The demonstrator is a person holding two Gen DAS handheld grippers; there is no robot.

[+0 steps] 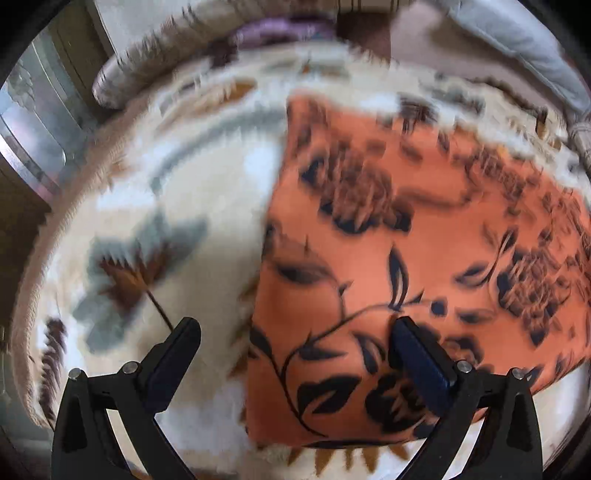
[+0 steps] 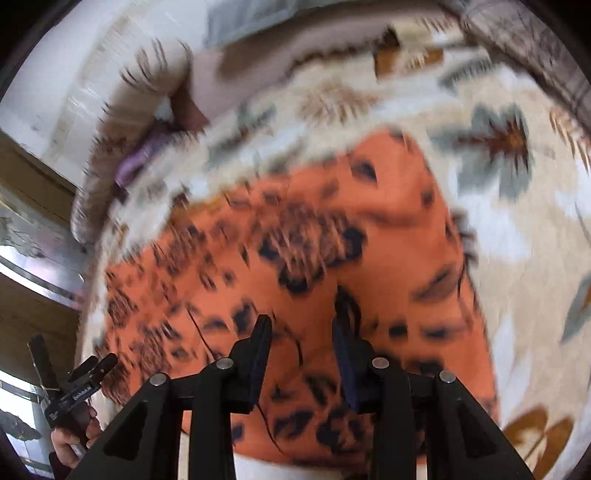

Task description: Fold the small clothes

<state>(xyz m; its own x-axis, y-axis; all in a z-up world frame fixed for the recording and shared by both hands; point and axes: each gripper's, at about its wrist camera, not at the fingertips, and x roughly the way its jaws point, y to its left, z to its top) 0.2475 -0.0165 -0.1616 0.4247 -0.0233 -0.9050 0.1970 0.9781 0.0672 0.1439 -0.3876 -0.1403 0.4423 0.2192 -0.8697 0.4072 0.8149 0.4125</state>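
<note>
An orange cloth with a dark flower print (image 1: pixel 424 236) lies flat on a cream flowered blanket (image 1: pixel 177 177). My left gripper (image 1: pixel 295 332) hovers wide open over the cloth's left edge, with one finger above the blanket and the other above the cloth. In the right wrist view the same orange cloth (image 2: pixel 295 251) spreads under my right gripper (image 2: pixel 301 326). Its fingers stand a narrow gap apart above the cloth's near part, and I see nothing pinched between them. Both views are blurred by motion.
The blanket (image 2: pixel 498 229) extends well beyond the cloth. A purple item (image 1: pixel 280 27) lies at its far edge beside grey cushions (image 1: pixel 517 33). Glass and metal furniture (image 1: pixel 33 122) stands past the blanket's left edge. A hand (image 2: pixel 70 443) holds the other gripper at the lower left.
</note>
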